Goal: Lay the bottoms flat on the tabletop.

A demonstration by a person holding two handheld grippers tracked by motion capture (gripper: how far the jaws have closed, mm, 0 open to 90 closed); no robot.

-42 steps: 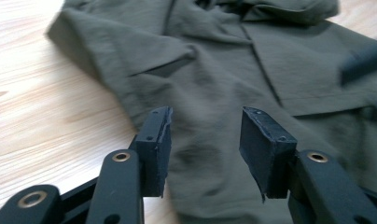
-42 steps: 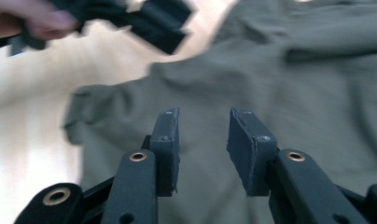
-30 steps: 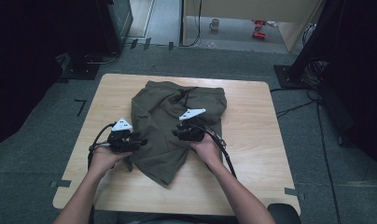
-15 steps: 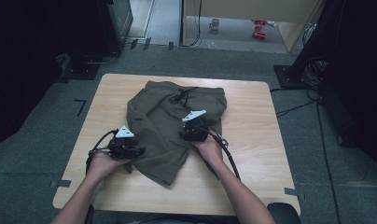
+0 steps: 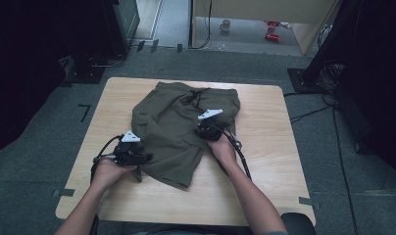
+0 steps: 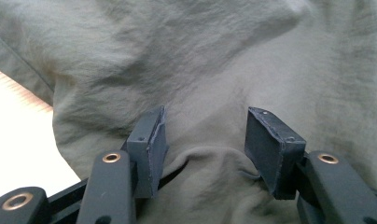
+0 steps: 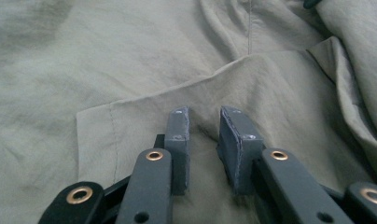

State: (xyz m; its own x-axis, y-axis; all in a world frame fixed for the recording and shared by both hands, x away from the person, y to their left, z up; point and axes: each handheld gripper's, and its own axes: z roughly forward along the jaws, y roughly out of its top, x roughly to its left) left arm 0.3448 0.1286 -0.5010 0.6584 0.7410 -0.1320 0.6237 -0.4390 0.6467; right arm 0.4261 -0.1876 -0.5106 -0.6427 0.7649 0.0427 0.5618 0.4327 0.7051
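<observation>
An olive-green garment (image 5: 179, 129) lies crumpled at the centre of the wooden worktop (image 5: 264, 161). The left gripper (image 6: 203, 140), jaws parted, straddles a fabric ridge; the right gripper (image 7: 203, 135), jaws just narrowing, pinches a fold, apparently to fold it.

Garment (image 5: 176, 127) on table (image 5: 264, 161)

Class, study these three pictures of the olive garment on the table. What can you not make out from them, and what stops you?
- High view: right gripper jaws, covered by its grey plate.
- Right gripper view: whether the pads pinch the olive garment; the fold between them is in shadow.
- Left gripper view: the table, glared white.
- High view: the small red things on the floor, too small to identify.
</observation>
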